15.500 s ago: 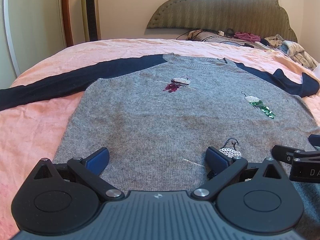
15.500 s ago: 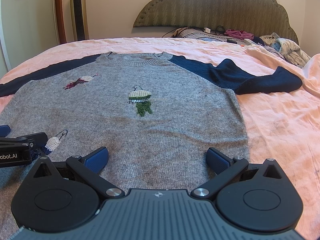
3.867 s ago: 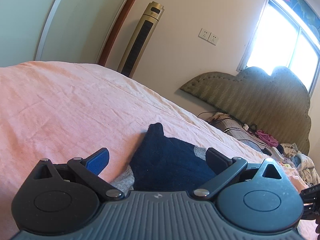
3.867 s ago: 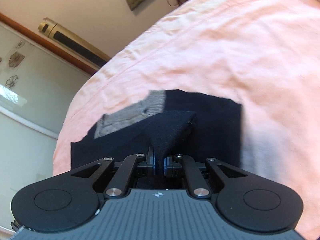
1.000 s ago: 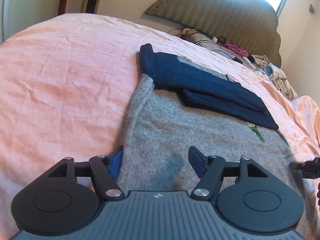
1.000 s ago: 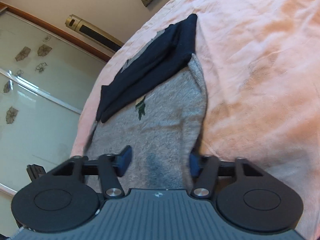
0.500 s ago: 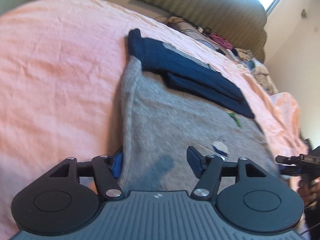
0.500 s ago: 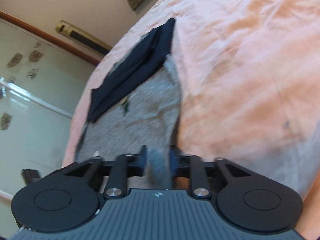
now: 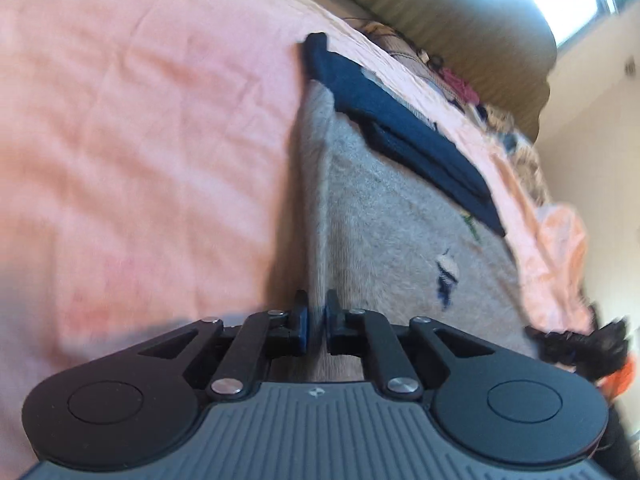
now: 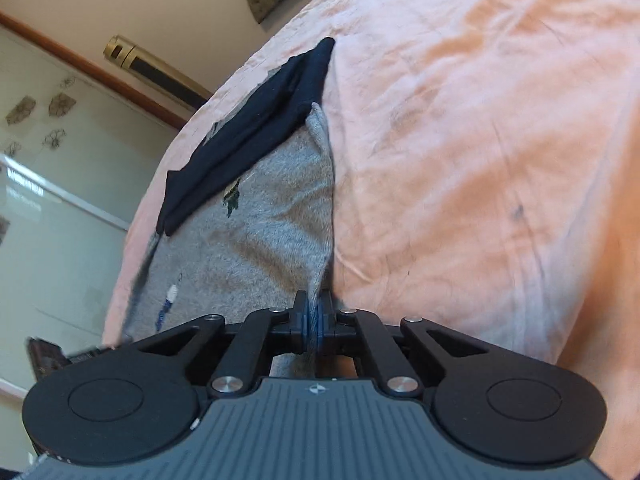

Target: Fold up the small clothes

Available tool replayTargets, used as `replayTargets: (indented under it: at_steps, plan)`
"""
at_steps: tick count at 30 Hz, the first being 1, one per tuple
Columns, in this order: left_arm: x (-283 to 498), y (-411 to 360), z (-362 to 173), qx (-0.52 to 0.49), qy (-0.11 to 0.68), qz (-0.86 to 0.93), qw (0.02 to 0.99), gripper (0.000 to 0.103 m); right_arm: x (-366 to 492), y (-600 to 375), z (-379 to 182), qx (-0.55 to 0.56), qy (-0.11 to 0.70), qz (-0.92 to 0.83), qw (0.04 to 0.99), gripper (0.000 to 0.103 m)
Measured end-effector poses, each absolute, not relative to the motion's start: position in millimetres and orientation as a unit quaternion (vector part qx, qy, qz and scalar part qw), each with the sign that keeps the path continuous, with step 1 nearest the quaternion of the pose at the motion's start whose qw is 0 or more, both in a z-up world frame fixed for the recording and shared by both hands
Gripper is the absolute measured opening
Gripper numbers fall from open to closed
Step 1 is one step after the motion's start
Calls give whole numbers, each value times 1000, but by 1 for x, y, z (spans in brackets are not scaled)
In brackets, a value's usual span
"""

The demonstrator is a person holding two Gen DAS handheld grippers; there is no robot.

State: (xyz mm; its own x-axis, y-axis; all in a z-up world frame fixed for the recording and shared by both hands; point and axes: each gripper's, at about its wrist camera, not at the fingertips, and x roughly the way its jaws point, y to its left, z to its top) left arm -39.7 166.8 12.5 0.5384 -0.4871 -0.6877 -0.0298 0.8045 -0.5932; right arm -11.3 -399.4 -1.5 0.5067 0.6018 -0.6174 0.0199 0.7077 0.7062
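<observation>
Bedroom, probably: pink-sheeted bed (image 10: 480,140), padded headboard (image 9: 460,36) (blurred).

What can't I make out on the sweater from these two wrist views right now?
- Sweater hem, both views: hidden under the camera housings.
- Left tongs grip depth: motion blur.
- Right tongs: fabric beyond the pads hidden by the linkage.
- Sequin motifs: too small.
- Collar: covered by the folded navy sleeves.

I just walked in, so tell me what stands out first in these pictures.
A grey sweater lies on the pink bedsheet, its navy sleeves folded across the top. Each tool pinches a bottom corner: the left tool and the right tool have just been closing on the hem.
</observation>
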Motion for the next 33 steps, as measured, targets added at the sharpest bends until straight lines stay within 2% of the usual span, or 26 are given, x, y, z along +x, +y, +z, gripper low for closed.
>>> replayTargets:
  at_steps: [1,3,6,7,8,9,15,17,18,20,21,22,23,24,25,26,27,28,29,30,31,32,33]
  plan:
    - [-46,170,12,-292,464,-141,824,12,-17,-399,0,351,456,193,795,46]
    - [-58,172,11,-303,461,-149,820,20,-27,-393,3,356,451,219,789,69]
    - [-69,173,7,-325,454,-150,816,21,-36,-376,7,327,461,241,789,71]
    - [-70,174,5,-334,450,-148,815,20,-37,-373,6,328,464,246,785,67]
    - [-69,172,4,-338,449,-148,814,20,-34,-370,2,329,475,253,776,38]
    - [-67,170,5,-338,450,-148,813,19,-32,-367,-1,323,487,254,771,13]
    - [-72,159,23,-301,446,-175,825,19,-43,-387,22,306,459,243,798,10]
    - [-74,163,15,-289,456,-158,827,19,-47,-404,9,300,481,203,799,9]
    - [-75,166,9,-295,456,-153,825,16,-51,-409,1,314,481,201,793,6]
    - [-78,173,4,-318,453,-159,817,17,-58,-411,-2,340,474,200,787,8]
    - [-80,174,5,-321,459,-165,812,20,-62,-408,0,343,473,204,785,17]
    - [-82,173,6,-320,464,-176,807,24,-67,-403,3,346,475,215,780,33]
    - [-86,173,6,-322,466,-191,802,36,-72,-399,4,350,475,230,774,45]
    - [-89,172,6,-325,466,-204,797,52,-77,-396,7,354,471,246,769,67]
    - [-93,169,7,-331,464,-219,792,61,-82,-392,10,355,470,259,765,79]
    - [-96,167,8,-336,463,-229,788,75,-85,-388,11,353,473,265,763,80]
    - [-98,163,8,-337,462,-233,786,78,-87,-383,10,352,478,269,758,80]
    - [-101,158,8,-332,460,-230,790,78,-88,-377,8,354,482,276,752,75]
    - [-102,153,9,-325,455,-229,797,77,-89,-372,7,350,486,282,750,66]
    - [-104,149,10,-317,451,-228,803,69,-89,-369,5,341,495,280,749,43]
    - [-104,146,10,-308,456,-223,805,53,-88,-366,1,330,511,274,745,12]
    - [-102,143,7,-298,474,-217,800,8,-89,-366,-1,324,517,270,745,12]
    - [-103,144,4,-289,489,-207,796,6,-91,-368,0,324,515,272,746,12]
